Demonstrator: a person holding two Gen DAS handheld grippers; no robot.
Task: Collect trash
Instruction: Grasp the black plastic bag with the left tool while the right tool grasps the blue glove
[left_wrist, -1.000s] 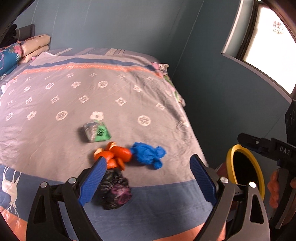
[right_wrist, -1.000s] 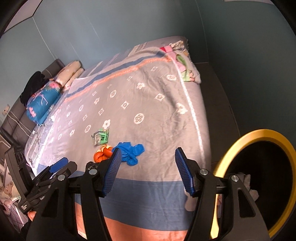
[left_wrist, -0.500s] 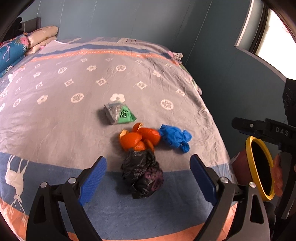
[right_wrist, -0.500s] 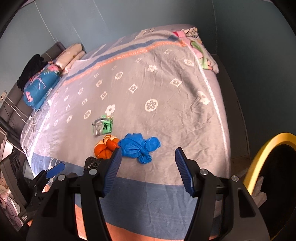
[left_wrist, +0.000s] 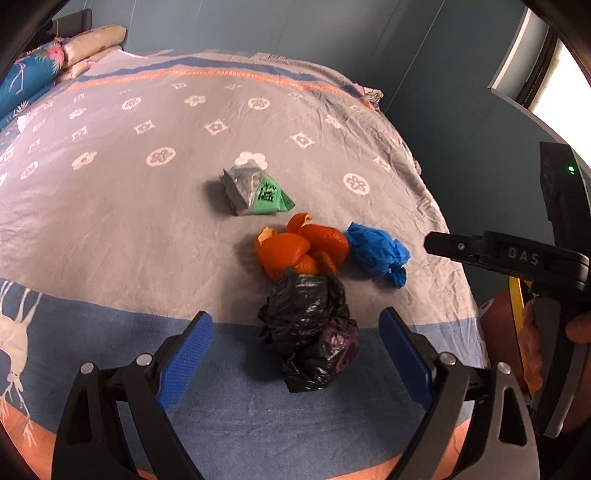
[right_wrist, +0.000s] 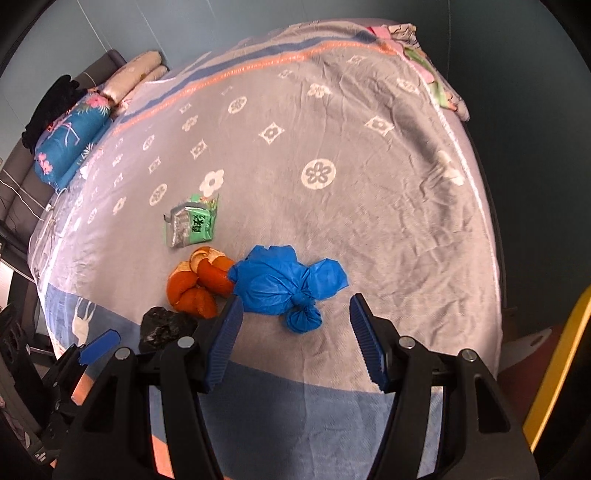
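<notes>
Left wrist view looks down on a bed (left_wrist: 110, 206) with a grey patterned cover, where four bits of trash lie in a tight cluster near the blue band at the near edge. The left claw (left_wrist: 295, 354) hangs above them with its jaws spread wide and nothing between the pads; the black bag (left_wrist: 310, 332) sits in the gap ahead of them, crumpled, its long axis running near to far. Just beyond it, touching, is the orange peel (left_wrist: 295, 251), and to the right of that the blue bag (left_wrist: 376, 251), knotted, with its small tied end pointing to the near right. Farther off lies the snack wrapper (left_wrist: 255, 192), silver with a green panel; its dark print is too small to read. At the right edge, the other tool shows the letters "DAS" on its black body, and a hand (left_wrist: 535, 347) grips its handle, partly cut off. A yellow rim behind it is mostly hidden.

From the right wrist view, the right claw (right_wrist: 295, 332) stands partly open and empty, with the blue bag (right_wrist: 284, 284) just ahead of its pads. The black bag (right_wrist: 166, 326) is half hidden behind the left finger. Pillows (right_wrist: 74, 136) lie at the far left.
</notes>
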